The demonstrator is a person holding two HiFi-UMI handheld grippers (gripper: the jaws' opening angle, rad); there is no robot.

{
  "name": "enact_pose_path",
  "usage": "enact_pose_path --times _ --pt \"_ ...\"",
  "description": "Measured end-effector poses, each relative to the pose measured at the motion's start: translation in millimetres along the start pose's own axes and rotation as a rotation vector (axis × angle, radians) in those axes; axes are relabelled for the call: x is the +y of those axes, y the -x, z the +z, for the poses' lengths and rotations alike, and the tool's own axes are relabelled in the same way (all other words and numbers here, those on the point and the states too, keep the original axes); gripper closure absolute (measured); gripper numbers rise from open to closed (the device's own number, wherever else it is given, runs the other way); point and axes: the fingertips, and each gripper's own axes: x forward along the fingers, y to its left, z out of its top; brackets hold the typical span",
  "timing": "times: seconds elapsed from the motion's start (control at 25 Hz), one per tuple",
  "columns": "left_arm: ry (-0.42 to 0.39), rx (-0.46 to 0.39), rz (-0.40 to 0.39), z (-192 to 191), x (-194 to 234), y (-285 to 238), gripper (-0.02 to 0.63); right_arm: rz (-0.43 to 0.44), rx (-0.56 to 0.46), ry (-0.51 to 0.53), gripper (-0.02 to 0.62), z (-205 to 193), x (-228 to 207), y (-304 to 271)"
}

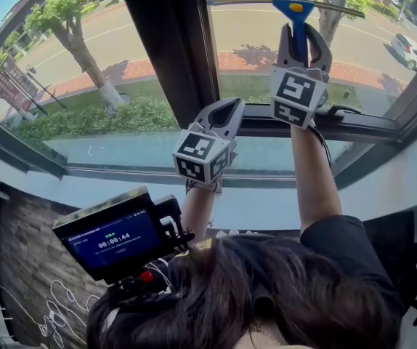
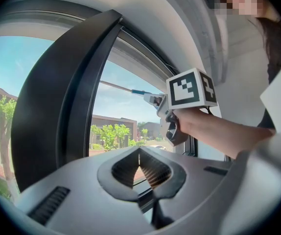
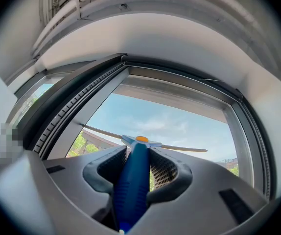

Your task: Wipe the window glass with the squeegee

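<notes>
Against the window glass (image 1: 256,46), right of the dark centre post (image 1: 168,42), the right gripper (image 1: 302,38) holds the squeegee (image 1: 296,9) high, jaws clenched on its blue handle; the left gripper (image 1: 230,106) hangs lower, jaws closed, empty

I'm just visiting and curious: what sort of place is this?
Likely an upper-floor room beside a big window: a tree, road and parked car lie below outside, and the right gripper holds a squeegee up to it.

Squeegee (image 1: 296,8) handle's lower end hidden within right gripper (image 1: 301,33), monitor (image 1: 118,240) print too small to read
</notes>
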Motion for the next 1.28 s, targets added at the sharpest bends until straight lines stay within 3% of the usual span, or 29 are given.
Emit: enact_pose_path --times 1.28 --pt "0.031 0.02 -0.028 -17.1 -7.3 4.4 0.604 0.028 0.093 0.009 0.454 -60.5 20.5 45.2"
